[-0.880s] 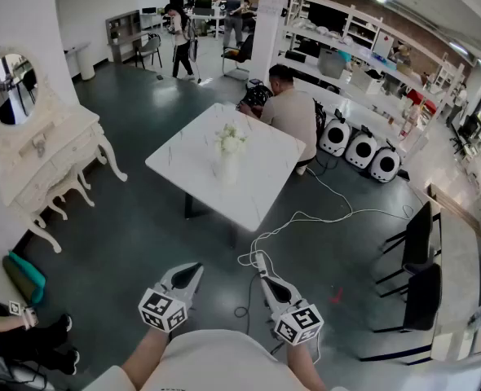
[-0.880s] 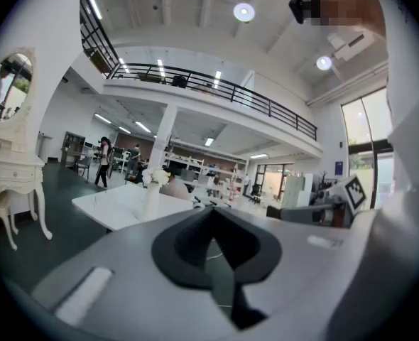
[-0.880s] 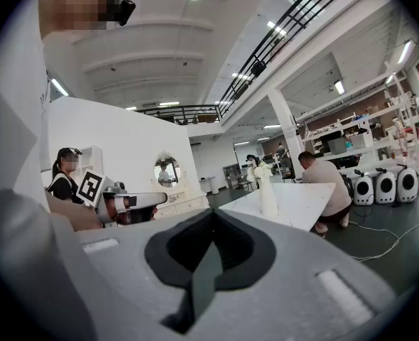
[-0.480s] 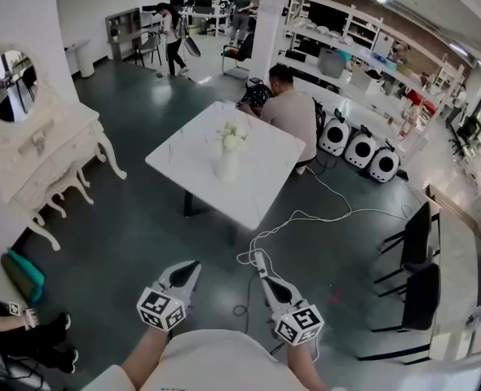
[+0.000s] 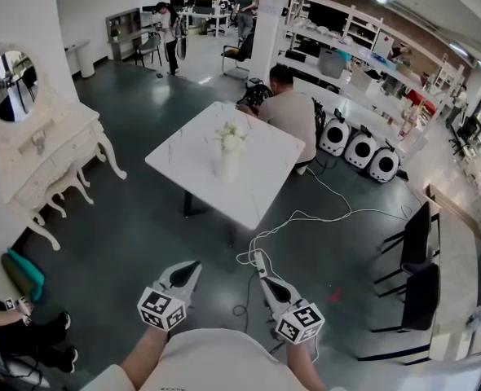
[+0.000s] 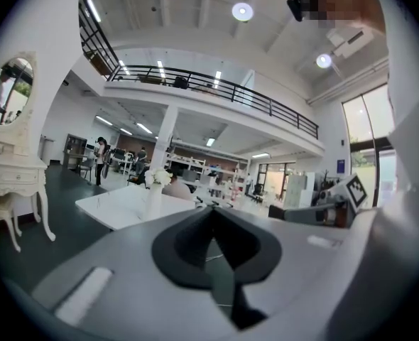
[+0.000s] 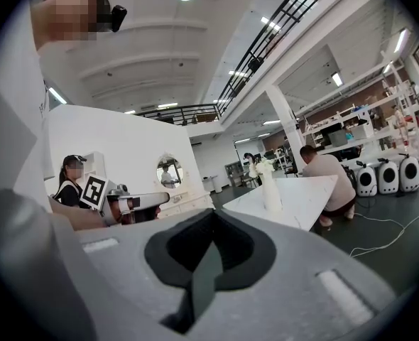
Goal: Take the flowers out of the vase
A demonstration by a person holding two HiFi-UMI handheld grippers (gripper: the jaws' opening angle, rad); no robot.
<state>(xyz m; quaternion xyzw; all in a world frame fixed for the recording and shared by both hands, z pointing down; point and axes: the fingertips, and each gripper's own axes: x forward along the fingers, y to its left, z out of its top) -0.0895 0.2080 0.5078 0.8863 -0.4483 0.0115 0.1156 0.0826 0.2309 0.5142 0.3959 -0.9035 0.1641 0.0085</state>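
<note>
White flowers stand upright in a slim white vase in the middle of a white marble table, far ahead of me. In the left gripper view the vase shows small at left, and in the right gripper view the vase shows with the flowers on top. My left gripper and right gripper are held close to my body over the dark floor, well short of the table. Both are shut with nothing between their jaws.
A person crouches at the table's far side. White cables run across the floor between me and the table. A white dressing table with an oval mirror stands at left; black chairs at right. Another person sits at lower left.
Both grippers have stayed where they were. A person walking at the far back of the room has shifted a little.
</note>
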